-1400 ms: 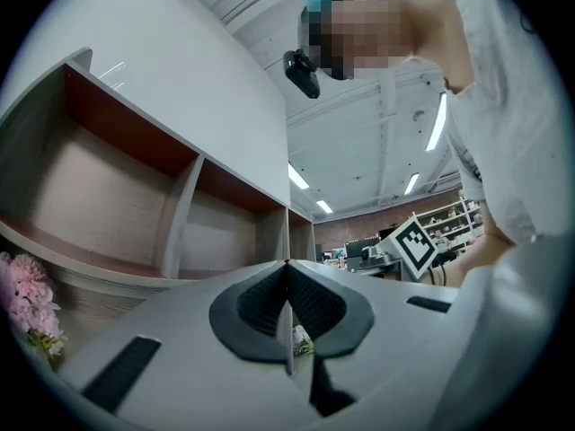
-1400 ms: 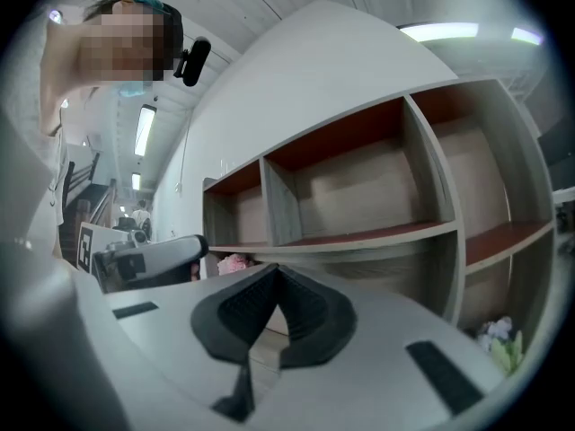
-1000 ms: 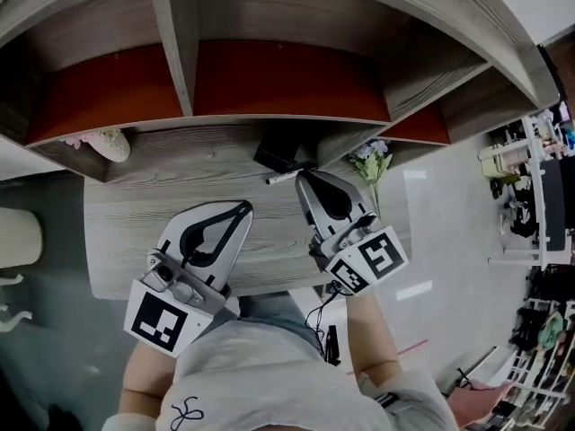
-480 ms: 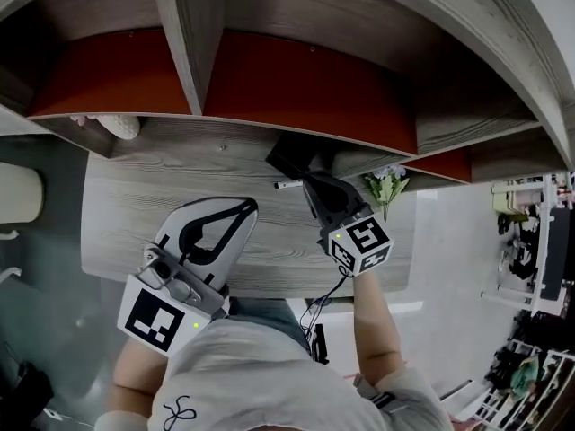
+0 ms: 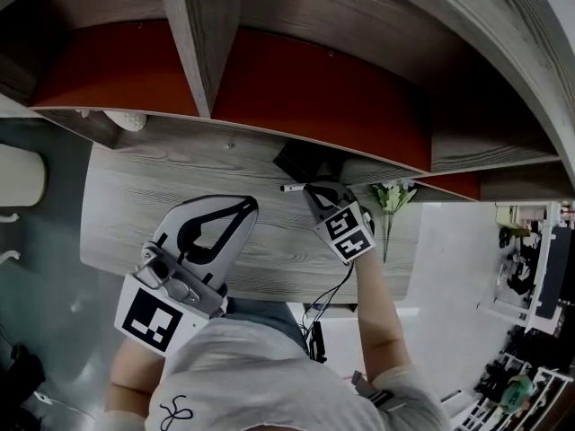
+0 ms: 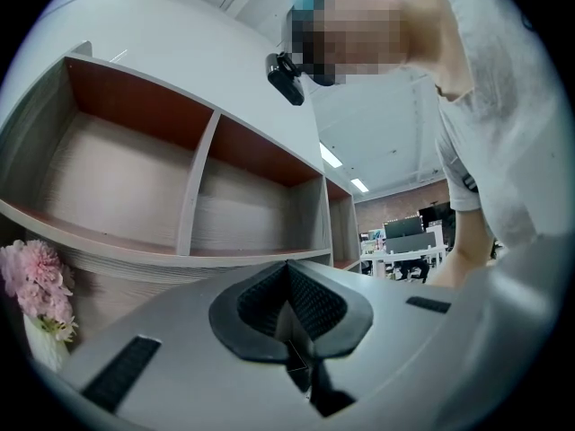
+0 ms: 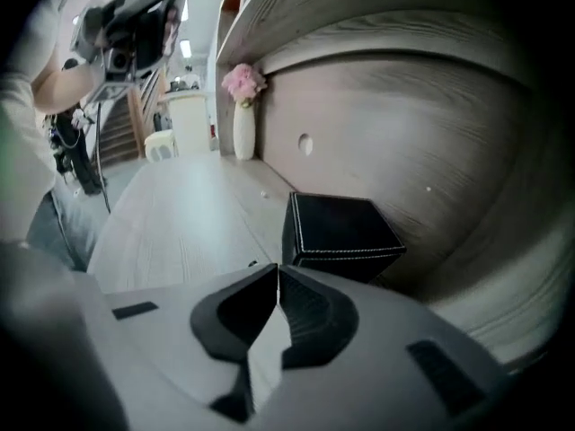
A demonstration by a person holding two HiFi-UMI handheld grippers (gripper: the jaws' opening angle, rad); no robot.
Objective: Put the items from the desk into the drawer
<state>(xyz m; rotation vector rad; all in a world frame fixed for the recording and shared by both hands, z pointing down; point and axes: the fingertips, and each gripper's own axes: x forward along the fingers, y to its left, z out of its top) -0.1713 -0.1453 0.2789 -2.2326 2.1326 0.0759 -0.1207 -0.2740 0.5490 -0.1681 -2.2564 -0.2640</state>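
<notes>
Jaws of right gripper (image 7: 275,281) together, empty; black box (image 7: 341,227) just ahead on desk (image 7: 180,214).

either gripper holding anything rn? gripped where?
Nothing held. Left gripper and right gripper both have jaws shut together, empty. The pen lies loose on the desk.

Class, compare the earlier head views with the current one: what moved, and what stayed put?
The right hand-held gripper advanced across the desk toward the black box and marker, jaws shut, holding nothing. The left hand-held gripper stayed near the front edge, shut; the black box and marker did not shift.
</notes>
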